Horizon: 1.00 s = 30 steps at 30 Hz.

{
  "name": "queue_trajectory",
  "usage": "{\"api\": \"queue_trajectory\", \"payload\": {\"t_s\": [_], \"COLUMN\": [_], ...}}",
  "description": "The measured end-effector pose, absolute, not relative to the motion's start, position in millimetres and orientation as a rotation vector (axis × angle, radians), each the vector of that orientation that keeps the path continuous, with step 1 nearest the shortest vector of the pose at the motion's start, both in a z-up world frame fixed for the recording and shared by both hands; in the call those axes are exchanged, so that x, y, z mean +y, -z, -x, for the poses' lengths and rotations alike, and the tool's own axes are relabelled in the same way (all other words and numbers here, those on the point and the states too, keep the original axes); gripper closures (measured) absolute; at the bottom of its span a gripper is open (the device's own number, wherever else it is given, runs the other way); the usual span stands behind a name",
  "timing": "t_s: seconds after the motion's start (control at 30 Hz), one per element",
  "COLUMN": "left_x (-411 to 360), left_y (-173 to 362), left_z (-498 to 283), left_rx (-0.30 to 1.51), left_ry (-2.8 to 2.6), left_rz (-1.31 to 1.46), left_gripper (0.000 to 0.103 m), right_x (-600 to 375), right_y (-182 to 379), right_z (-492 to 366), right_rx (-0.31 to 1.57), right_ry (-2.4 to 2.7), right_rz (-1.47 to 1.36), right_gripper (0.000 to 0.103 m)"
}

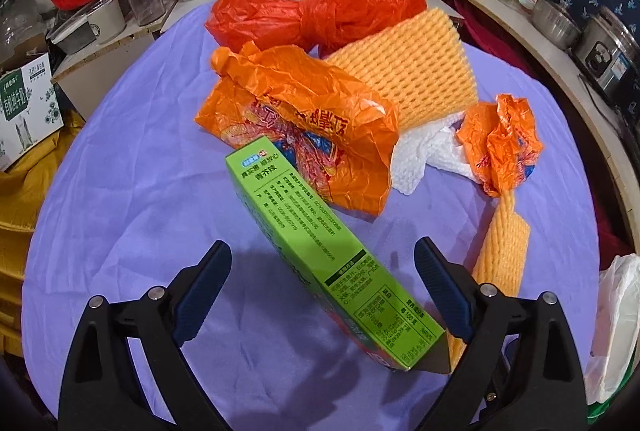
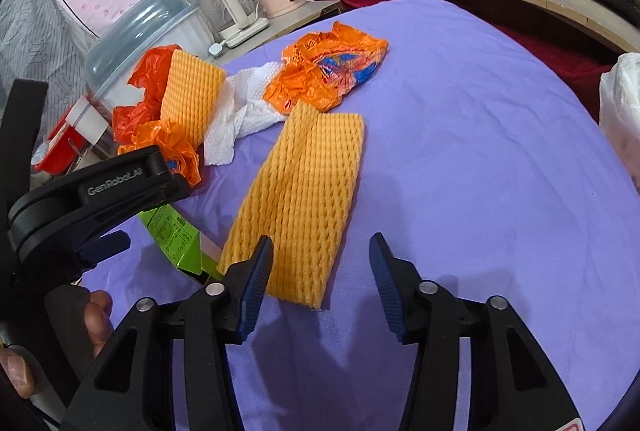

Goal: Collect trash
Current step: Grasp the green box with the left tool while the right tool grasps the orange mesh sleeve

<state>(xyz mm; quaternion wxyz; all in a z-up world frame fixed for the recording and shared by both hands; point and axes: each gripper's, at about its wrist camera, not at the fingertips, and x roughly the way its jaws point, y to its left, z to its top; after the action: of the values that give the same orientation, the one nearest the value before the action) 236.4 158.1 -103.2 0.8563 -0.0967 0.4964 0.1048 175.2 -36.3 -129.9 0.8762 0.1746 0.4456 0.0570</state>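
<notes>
Left wrist view looks down on a purple cloth (image 1: 132,215) spread over the table, with the litter heaped toward the far side. The left gripper (image 1: 322,287) hangs with its jaws spread wide, and a green carton (image 1: 320,247) lies slantwise in the gap between them; neither pad presses on it. Just beyond the carton sits a crumpled orange printed bag (image 1: 304,119), behind that a red plastic bag (image 1: 320,3), and beside them a flat slab of yellow foam netting (image 1: 416,71) resting against a white paper towel (image 1: 424,151). A smaller orange wrapper (image 1: 500,143) lies to the right, touching the tip of a second piece of foam netting (image 1: 504,247).

From the right wrist, the right gripper (image 2: 320,267) stands about half open over the near end of that second netting piece (image 2: 304,199); the left pad overlaps its corner, the other pad is clear of it (whether the first truly touches, I cannot tell). A hand (image 2: 100,327) grips the left tool's handle at the lower left. A white bag (image 2: 620,103) sits at the cloth's right edge.
</notes>
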Motion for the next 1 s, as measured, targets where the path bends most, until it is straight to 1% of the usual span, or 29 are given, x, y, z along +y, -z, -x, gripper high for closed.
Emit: {"api": "queue_trajectory", "payload": {"t_s": [0.17,0.27,0.33,0.37,0.43,0.47,0.5,0.53,0.6,0.67,0.7,0.73,1.0], "left_x": [159.1,161.3,163.1,163.7,165.1,166.2,167.0,167.5,169.2,167.7,167.1,165.2,149.4], "left_y": [114.9,121.2,123.7,124.4,124.1,123.7,123.4,123.1,122.4,120.3,119.3,117.6,96.0], "left_z": [-242.0,-243.4,-243.3,-242.6,-240.8,-239.7,-239.2,-237.7,-237.8,-235.1,-234.0,-231.7,-214.4], "left_rx": [1.071,1.091,1.1,1.104,1.1,1.099,1.098,1.1,1.1,1.093,1.091,1.087,1.039], "left_ry": [-0.228,-0.216,-0.202,-0.2,-0.196,-0.193,-0.19,-0.186,-0.177,-0.178,-0.175,-0.171,-0.141], "left_rz": [0.211,0.222,0.235,0.236,0.238,0.241,0.245,0.246,0.254,0.247,0.244,0.236,0.186], "left_gripper": [0.015,0.022,0.032,0.034,0.041,0.044,0.053,0.061,0.062,0.064,0.067,0.069,0.07], "right_x": [-36.6,-35.3,-33.5,-33.1,-33.1,-33.2,-33.4,-32.7,-31.6,-30.7,-30.7,-31.4,-48.0], "right_y": [135.1,135.8,136.6,136.7,137.2,137.4,137.7,137.7,136.1,133.4,132.1,129.9,107.2], "right_z": [-177.3,-178.6,-179.4,-179.4,-180.0,-180.2,-180.2,-179.8,-179.1,-178.2,-177.5,-176.4,-164.2], "right_rx": [0.94,0.943,0.945,0.944,0.945,0.946,0.945,0.945,0.94,0.935,0.932,0.926,0.87], "right_ry": [-0.121,-0.13,-0.135,-0.136,-0.142,-0.147,-0.154,-0.156,-0.157,-0.159,-0.159,-0.158,-0.136], "right_rz": [-0.358,-0.349,-0.346,-0.344,-0.348,-0.351,-0.357,-0.358,-0.354,-0.35,-0.349,-0.349,-0.364], "right_gripper": [0.062,0.067,0.068,0.069,0.072,0.077,0.081,0.082,0.088,0.091,0.092,0.092,0.093]}}
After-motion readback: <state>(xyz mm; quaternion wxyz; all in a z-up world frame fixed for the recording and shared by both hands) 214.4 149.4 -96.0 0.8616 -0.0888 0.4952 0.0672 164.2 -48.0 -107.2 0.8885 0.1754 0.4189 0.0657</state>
